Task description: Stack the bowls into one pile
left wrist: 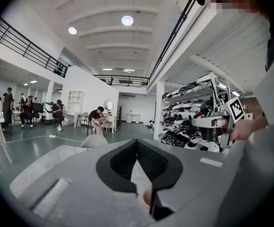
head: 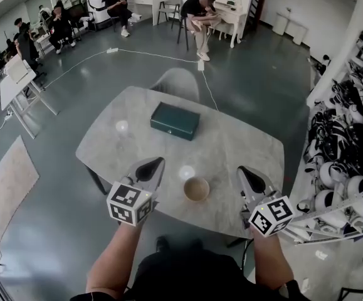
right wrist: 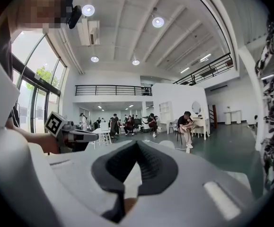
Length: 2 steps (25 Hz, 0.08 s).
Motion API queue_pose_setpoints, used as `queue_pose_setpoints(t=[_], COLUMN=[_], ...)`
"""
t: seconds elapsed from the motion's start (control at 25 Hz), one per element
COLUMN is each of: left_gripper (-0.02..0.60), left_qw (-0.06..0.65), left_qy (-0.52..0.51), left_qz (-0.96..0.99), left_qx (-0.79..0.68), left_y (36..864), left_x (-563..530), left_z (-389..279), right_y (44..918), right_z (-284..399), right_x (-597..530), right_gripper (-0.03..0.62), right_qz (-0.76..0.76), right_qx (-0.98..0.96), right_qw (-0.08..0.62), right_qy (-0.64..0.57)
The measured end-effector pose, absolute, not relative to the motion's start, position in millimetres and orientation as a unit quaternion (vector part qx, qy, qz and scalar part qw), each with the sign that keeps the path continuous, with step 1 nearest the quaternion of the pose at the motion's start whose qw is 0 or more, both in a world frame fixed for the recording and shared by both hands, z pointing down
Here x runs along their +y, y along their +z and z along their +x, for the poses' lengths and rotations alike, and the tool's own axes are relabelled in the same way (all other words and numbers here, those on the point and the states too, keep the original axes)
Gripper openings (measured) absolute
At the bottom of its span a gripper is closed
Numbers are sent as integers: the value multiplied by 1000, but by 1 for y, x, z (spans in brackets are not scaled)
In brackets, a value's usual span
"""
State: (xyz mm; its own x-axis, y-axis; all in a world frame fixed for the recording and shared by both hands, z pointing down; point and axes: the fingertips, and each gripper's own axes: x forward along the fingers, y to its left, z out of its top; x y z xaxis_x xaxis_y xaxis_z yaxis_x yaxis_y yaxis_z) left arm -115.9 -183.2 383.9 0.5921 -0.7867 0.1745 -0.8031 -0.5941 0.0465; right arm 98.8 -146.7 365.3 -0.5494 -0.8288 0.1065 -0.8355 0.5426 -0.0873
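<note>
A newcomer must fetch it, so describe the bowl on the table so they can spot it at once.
Find the pale marble table in the middle of the hall. Near its front edge, between the left hand-held gripper and the right hand-held gripper, sits the bowl. It is small, round and tan, unlike the dark green rectangular box farther back.

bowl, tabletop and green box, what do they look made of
The bowl: tan, matte, possibly wood or ceramic; no glare on it. The tabletop: pale grey with cloudy veining, glossy, showing light glints; marble or a marble-look slab. The box: dark green, matte, material unclear.
</note>
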Motion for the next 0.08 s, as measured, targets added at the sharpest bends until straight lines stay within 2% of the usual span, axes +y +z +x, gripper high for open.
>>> queue_pose_setpoints(t=[0.08], left_gripper=[11], left_qw=[56], left_qy=[69], left_qz=[891], left_qx=[-445], left_y=[383], left_x=[-183], left_z=[-117], right_y=[368], right_z=[98], right_x=[-146], right_gripper=[2], right_qz=[475], right_qx=[-877], right_qw=[27], right_qy=[70])
